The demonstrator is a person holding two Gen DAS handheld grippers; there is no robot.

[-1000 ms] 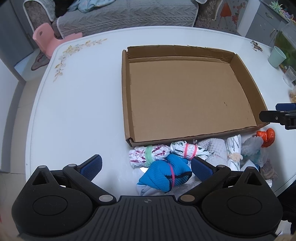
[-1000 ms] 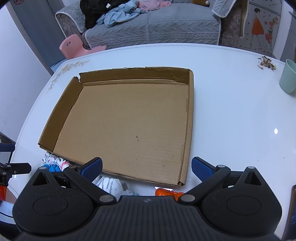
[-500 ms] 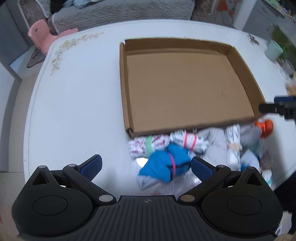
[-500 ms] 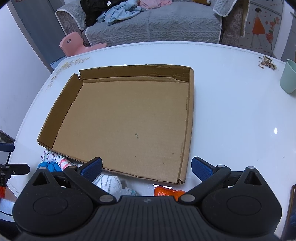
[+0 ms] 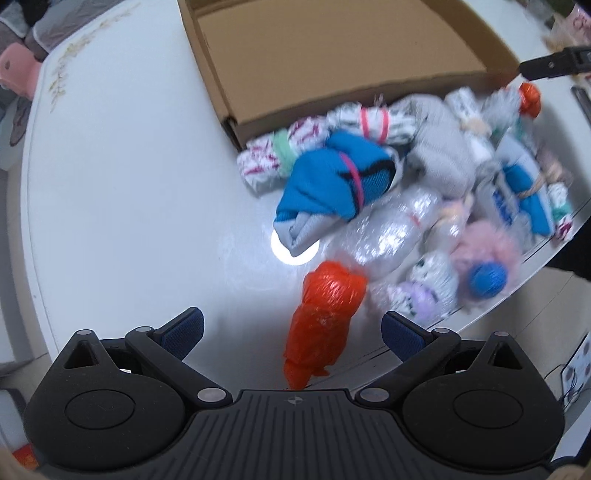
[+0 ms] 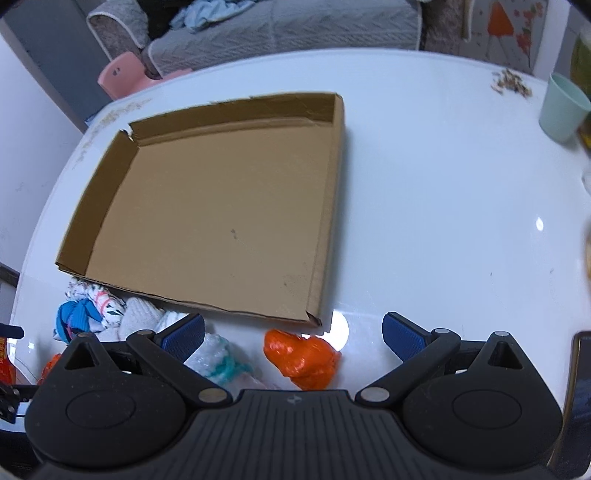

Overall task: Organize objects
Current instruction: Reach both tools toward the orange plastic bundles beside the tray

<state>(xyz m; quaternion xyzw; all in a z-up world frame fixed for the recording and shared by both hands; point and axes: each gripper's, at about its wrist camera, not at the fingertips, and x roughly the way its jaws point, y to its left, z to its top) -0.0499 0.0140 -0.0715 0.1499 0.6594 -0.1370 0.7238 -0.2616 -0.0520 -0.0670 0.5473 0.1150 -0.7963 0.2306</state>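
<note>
An empty shallow cardboard box point(image 5: 332, 48) point(image 6: 221, 221) lies on the white table. Before its near wall is a pile of bundles: a blue sock roll point(image 5: 332, 181), a white-and-pink roll point(image 5: 266, 162), a grey roll point(image 5: 439, 155) and several clear-wrapped bundles point(image 5: 391, 229). An orange-wrapped bundle point(image 5: 325, 317) lies between the fingers of my open left gripper point(image 5: 291, 328). Another orange bundle point(image 6: 303, 356) lies between the fingers of my open right gripper point(image 6: 291, 330), near the box corner. The right gripper's tip shows in the left wrist view point(image 5: 554, 64).
A pale green cup point(image 6: 561, 107) stands at the table's far right. A dark phone point(image 6: 578, 398) lies at the right edge. The table's front edge point(image 5: 498, 314) runs close behind the pile. A pink stool point(image 6: 122, 79) and a grey sofa point(image 6: 280, 26) stand beyond the table.
My left gripper has pulled back and tilted down over the pile, bringing an orange bundle between its fingers. My right gripper has moved a little back and right; an orange bundle shows more fully.
</note>
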